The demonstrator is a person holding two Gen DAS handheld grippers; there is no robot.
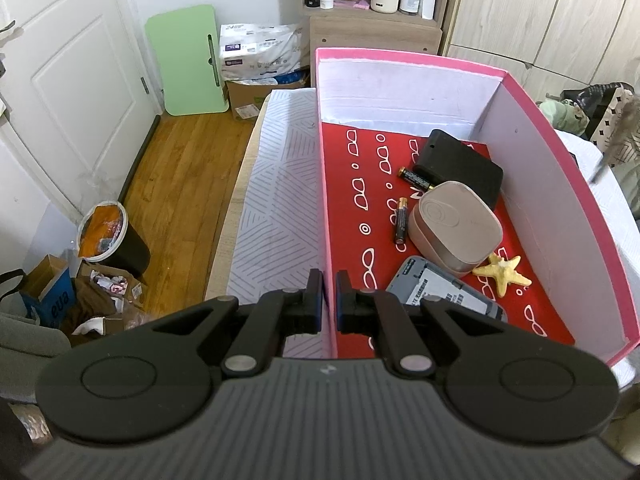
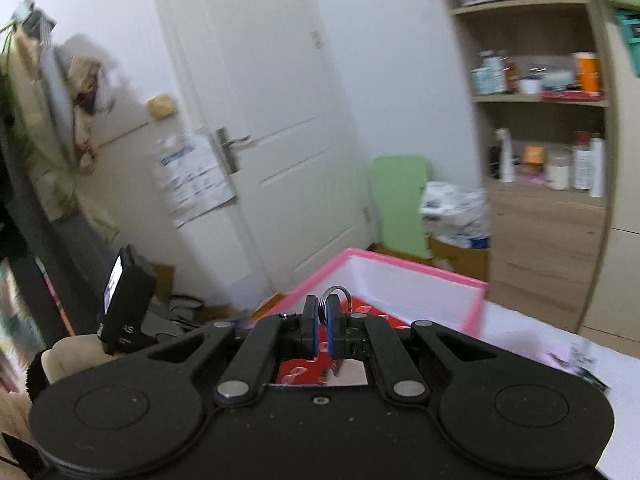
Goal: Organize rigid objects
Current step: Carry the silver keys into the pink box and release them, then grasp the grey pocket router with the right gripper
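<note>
1. my left gripper [image 1: 329,300] has its jaws nearly closed on the left wall of the pink box [image 1: 325,216], one pad on each side of the wall.
2. my right gripper [image 2: 322,326] is pinched narrow on a metal key ring [image 2: 335,295]; the ring's loop sticks up above the pads, and something hangs below them that i cannot make out. it hovers at the near side of the box.
3. on the box's red floor lie two batteries [image 1: 401,220], a black case [image 1: 460,164], a tan rounded case [image 1: 456,226] resting partly on the black one, a starfish [image 1: 502,274] just beside it, and a grey device [image 1: 444,292] near my left gripper.
4. the box sits on a patterned white cloth [image 1: 276,208].
5. the right wrist view is blurred.
</note>
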